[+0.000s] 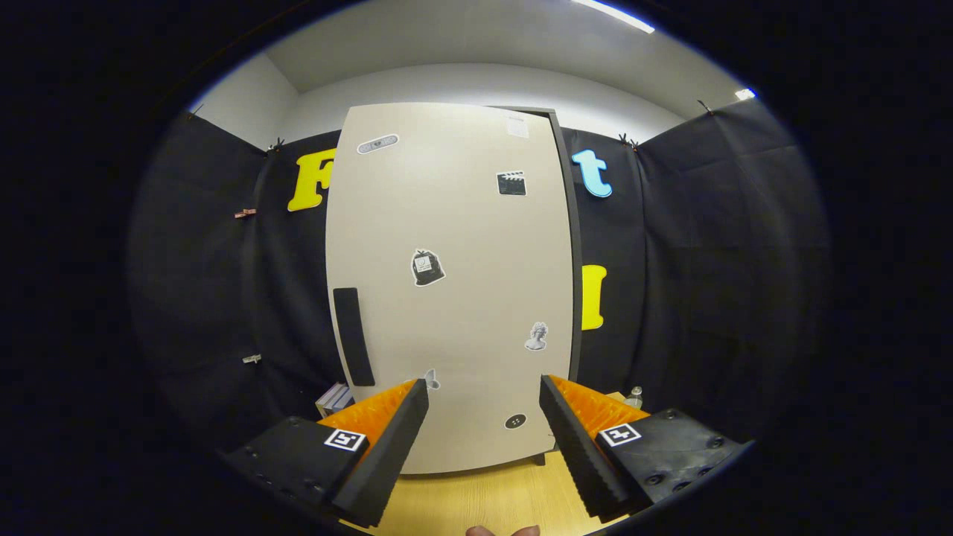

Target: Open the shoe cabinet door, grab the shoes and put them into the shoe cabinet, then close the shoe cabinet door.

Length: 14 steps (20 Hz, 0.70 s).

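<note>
— What's the biggest thing ahead?
— A tall beige shoe cabinet (454,246) with its flat door shut, standing on the pale wooden floor (476,502) against the black cloth wall. Small stickers dot the door.
— And the handle?
— A long black vertical handle (353,336) near the door's left side, just beyond the left finger.
— The tool?
— The black-and-orange two-finger gripper (484,391) is spread wide, gripping nothing, touching nothing; the door's lower part shows between its fingers.
— Anything smaller?
— A stack of books (333,399) beside the cabinet's left foot, a small clear bottle (634,397) by its right.
</note>
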### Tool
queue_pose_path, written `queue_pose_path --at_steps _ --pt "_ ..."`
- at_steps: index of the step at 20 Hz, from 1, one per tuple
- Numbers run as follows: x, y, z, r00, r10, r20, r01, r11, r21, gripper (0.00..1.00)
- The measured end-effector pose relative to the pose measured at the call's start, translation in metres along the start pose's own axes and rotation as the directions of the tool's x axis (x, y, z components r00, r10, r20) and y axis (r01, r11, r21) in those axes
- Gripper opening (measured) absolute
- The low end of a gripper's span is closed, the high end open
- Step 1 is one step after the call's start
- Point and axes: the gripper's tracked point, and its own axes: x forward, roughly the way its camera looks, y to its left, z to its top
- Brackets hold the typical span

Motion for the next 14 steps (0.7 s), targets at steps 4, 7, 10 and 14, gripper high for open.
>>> queue_pose_path --at_steps 4,7,10,14 --pt "0.0077 0.0052 0.0002 1.000 -0.016 -0.006 0.016 1.000 -0.003 0.97" --pt "0.0052 0.0066 -0.0005 1.000 -0.020 -0.007 0.020 1.000 0.000 0.98" --pt "0.0050 0.0050 0.0013 1.000 -0.022 -0.001 0.022 1.000 -0.001 0.97" --pt "0.0056 0.0040 0.0044 1.000 -0.024 0.009 0.024 1.000 -0.008 0.98"
